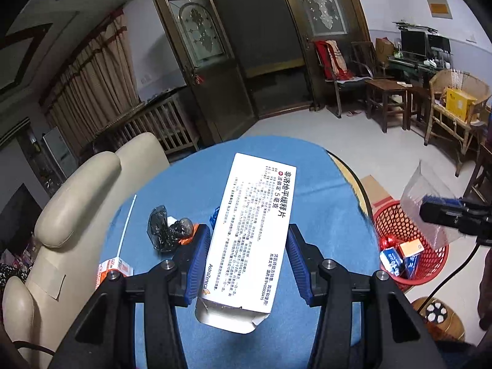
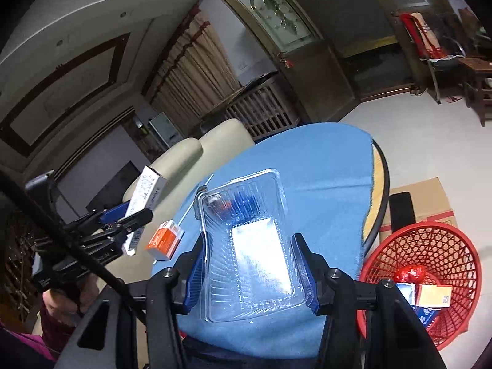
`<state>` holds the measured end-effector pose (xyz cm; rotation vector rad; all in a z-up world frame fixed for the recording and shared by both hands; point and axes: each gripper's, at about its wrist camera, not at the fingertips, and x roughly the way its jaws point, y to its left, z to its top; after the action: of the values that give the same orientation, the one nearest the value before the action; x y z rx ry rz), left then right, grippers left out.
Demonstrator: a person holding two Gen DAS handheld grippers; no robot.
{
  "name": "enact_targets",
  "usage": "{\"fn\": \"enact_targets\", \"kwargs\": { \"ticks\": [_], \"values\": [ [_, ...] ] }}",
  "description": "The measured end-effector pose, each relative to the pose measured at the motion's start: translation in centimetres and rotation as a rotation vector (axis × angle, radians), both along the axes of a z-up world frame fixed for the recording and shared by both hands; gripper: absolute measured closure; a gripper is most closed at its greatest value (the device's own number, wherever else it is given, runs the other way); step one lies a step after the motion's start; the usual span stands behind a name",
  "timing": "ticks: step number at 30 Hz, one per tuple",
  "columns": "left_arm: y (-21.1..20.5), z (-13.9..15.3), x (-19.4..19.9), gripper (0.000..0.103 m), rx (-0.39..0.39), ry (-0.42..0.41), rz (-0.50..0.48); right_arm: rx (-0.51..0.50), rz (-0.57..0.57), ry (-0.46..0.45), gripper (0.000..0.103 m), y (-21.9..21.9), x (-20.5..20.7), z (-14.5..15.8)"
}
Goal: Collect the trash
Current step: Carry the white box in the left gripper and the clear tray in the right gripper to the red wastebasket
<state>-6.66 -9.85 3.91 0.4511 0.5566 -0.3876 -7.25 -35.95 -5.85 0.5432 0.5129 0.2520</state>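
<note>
Above blue table (image 1: pixel 323 190) | left gripper (image 1: pixel 246 258) clamps medicine box (image 1: pixel 252 227) | right gripper (image 2: pixel 250 273) clamps clear tray (image 2: pixel 246 243)

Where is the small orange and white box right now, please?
In the right wrist view the orange and white box lies on the blue tablecloth at its left edge, left of the clear tray.

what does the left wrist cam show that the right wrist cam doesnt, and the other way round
Only the left wrist view: crumpled black plastic on the table, and the computer desk across the room.

Only the right wrist view: the left gripper seen from outside, clamping the white medicine box, and the clear plastic tray filling the right gripper.

Both: the blue tablecloth, red basket, orange carton and cream sofa.
</note>
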Motion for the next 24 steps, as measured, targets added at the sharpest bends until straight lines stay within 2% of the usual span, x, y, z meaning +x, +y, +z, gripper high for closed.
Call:
{"fn": "enact_targets", "kwargs": {
  "ticks": [8,24],
  "values": [
    [-1.6,-0.1,-0.2,0.051,0.011,-0.034,0.016,-0.013,-0.022,-0.005,0.048,-1.0,-1.0,-0.3],
    [-4.5,-0.1,-1.3,0.051,0.020,-0.042,-0.009,-0.006,-0.060,-0.036,0.048,-2.9,-2.5,0.1]
  ]
}}
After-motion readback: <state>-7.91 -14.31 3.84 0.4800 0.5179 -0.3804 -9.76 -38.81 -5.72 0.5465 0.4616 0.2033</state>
